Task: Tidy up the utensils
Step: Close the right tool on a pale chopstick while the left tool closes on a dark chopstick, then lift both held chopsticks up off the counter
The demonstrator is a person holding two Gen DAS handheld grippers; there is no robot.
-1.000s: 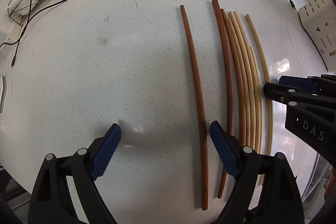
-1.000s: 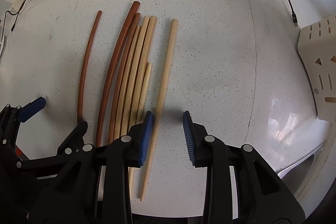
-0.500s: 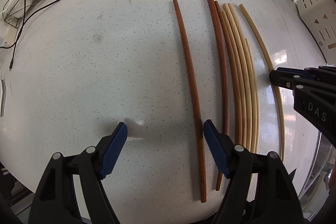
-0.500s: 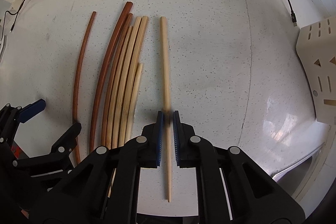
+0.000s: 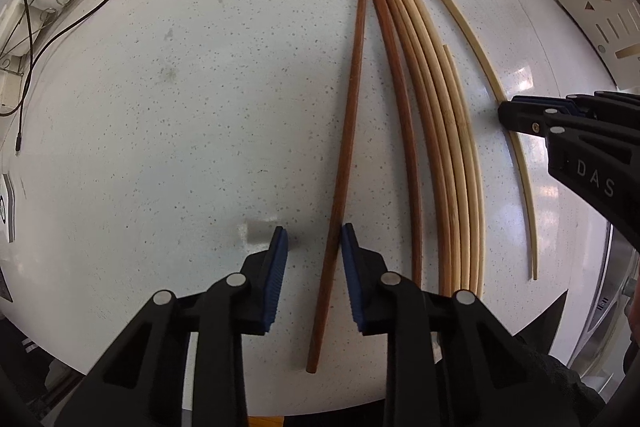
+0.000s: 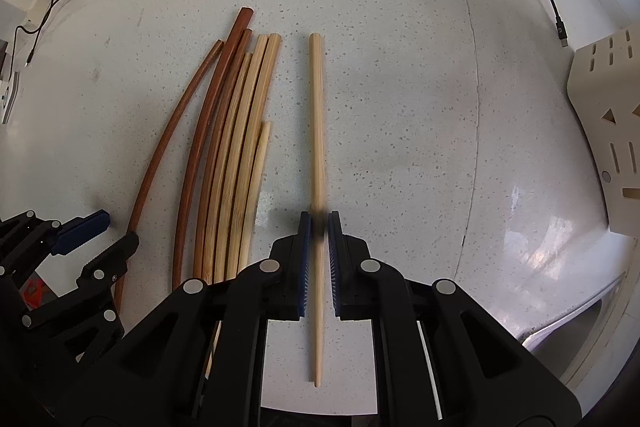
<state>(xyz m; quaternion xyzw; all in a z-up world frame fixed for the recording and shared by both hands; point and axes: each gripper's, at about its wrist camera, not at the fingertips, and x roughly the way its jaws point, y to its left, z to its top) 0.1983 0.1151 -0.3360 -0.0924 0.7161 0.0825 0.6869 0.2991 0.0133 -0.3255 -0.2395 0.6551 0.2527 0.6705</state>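
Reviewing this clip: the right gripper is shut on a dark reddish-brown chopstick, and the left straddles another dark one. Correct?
Not quite. The right gripper is shut on a pale bamboo chopstick, as the right wrist view shows. The left gripper does straddle a dark reddish-brown chopstick.

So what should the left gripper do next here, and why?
Probably finish closing. The left gripper straddles the dark chopstick, but a gap shows beside each pad, so it isn't gripped. The right gripper is already shut on the pale chopstick.
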